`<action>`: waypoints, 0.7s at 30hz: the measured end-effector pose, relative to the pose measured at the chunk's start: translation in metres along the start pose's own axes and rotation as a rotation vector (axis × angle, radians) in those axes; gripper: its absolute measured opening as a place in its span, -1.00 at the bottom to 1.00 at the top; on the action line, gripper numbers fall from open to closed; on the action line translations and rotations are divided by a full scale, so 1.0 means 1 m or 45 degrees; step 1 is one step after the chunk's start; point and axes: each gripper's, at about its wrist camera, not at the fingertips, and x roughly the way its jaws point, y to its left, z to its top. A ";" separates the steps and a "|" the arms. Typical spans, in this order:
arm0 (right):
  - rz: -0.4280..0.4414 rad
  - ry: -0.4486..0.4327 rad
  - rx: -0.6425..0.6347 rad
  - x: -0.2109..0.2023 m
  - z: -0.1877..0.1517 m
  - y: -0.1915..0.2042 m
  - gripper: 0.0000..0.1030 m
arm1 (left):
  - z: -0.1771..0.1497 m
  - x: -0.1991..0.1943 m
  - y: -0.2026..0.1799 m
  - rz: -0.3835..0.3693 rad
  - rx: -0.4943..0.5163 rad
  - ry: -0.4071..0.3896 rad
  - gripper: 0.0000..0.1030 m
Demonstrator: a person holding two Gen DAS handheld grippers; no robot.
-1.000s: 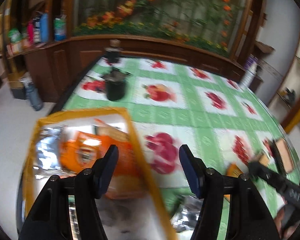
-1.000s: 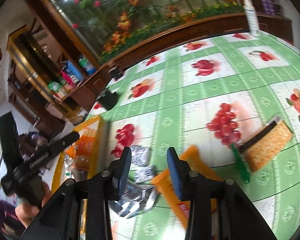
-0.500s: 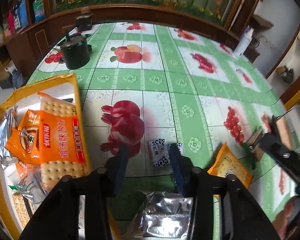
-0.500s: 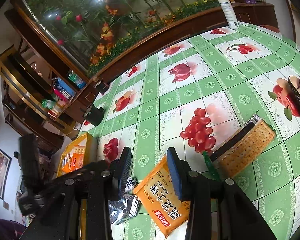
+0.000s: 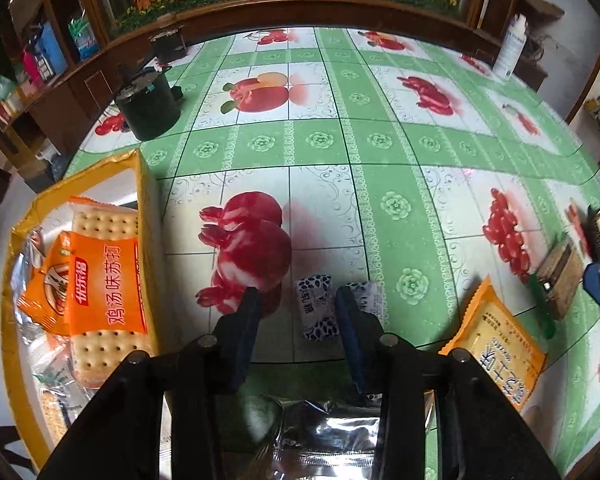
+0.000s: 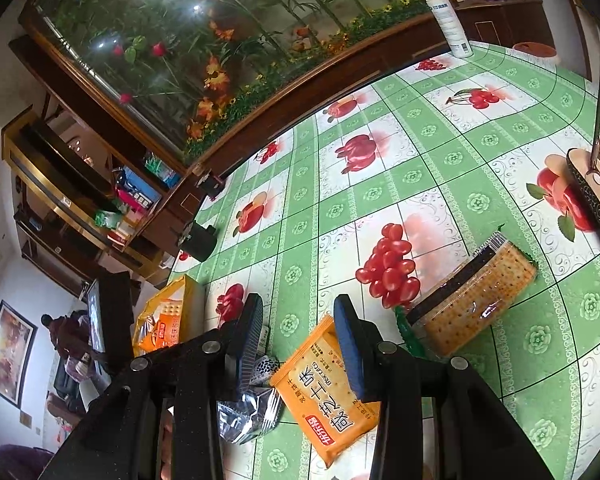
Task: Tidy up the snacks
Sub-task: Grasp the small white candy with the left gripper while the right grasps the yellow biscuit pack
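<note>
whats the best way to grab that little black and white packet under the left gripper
Take the black-and-white packet across its short width, coming straight down from above. It lies flat on the tablecloth, long axis running away from the left gripper, whose open jaws already roughly straddle it.

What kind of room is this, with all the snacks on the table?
Probably a living or dining room at someone's home: a table with a fruit-print tablecloth, a big glass-fronted display of flowers in a wooden frame, and a framed picture on the wall.
</note>
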 end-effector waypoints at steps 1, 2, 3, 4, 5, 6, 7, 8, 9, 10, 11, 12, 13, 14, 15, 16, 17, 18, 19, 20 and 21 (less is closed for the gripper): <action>0.001 0.007 -0.005 0.000 0.000 0.000 -0.21 | 0.000 0.001 -0.003 0.001 0.009 0.003 -0.27; -0.001 0.018 -0.014 0.001 -0.001 0.000 -0.14 | 0.000 0.003 -0.006 -0.002 0.013 0.021 -0.27; -0.004 0.029 -0.025 0.002 -0.001 0.000 -0.10 | -0.001 0.008 -0.008 -0.008 0.015 0.049 -0.30; -0.011 0.041 -0.041 0.003 -0.002 0.001 -0.03 | -0.002 0.009 -0.009 -0.013 0.014 0.034 -0.33; -0.017 0.050 -0.052 0.004 -0.003 0.000 -0.02 | -0.003 0.009 -0.010 -0.011 0.018 0.031 -0.35; -0.021 0.059 -0.063 0.005 -0.003 0.000 -0.01 | -0.003 0.009 -0.010 -0.026 0.016 0.031 -0.51; -0.029 0.072 -0.082 0.006 -0.004 0.000 0.01 | -0.002 0.009 -0.008 -0.051 0.006 0.031 -0.70; -0.038 0.088 -0.101 0.008 -0.005 0.001 0.06 | -0.002 0.008 -0.006 -0.065 -0.007 0.026 -0.75; -0.042 0.100 -0.112 0.010 -0.006 0.001 0.09 | -0.002 0.008 -0.003 -0.094 -0.025 0.024 -0.75; -0.045 0.116 -0.128 0.011 -0.007 0.001 0.18 | -0.002 0.007 0.002 -0.147 -0.047 0.014 -0.75; -0.052 0.134 -0.150 0.013 -0.007 0.001 0.26 | -0.002 0.005 0.003 -0.168 -0.057 0.002 -0.75; -0.060 0.157 -0.178 0.015 -0.009 0.002 0.29 | -0.002 0.002 0.006 -0.177 -0.064 -0.014 -0.75; -0.063 0.174 -0.197 0.017 -0.009 0.002 0.34 | -0.002 -0.002 0.009 -0.197 -0.075 -0.046 -0.75; -0.063 0.195 -0.223 0.019 -0.011 0.002 0.35 | -0.002 -0.004 0.011 -0.221 -0.086 -0.063 -0.75; -0.061 0.218 -0.255 0.021 -0.012 0.003 0.35 | -0.002 -0.007 0.013 -0.244 -0.096 -0.076 -0.75; -0.063 0.231 -0.278 0.022 -0.013 0.004 0.36 | -0.002 -0.010 0.015 -0.257 -0.104 -0.090 -0.75; -0.071 0.243 -0.307 0.023 -0.015 0.004 0.40 | -0.002 -0.013 0.017 -0.263 -0.108 -0.106 -0.75; -0.081 0.258 -0.338 0.025 -0.017 0.005 0.43 | -0.003 -0.016 0.019 -0.267 -0.109 -0.118 -0.75; -0.089 0.282 -0.378 0.028 -0.020 0.007 0.46 | -0.003 -0.018 0.020 -0.272 -0.112 -0.125 -0.75; -0.096 0.302 -0.414 0.031 -0.023 0.009 0.46 | -0.003 -0.020 0.022 -0.279 -0.115 -0.134 -0.75; -0.112 0.317 -0.453 0.034 -0.026 0.011 0.46 | -0.003 -0.022 0.023 -0.283 -0.115 -0.140 -0.75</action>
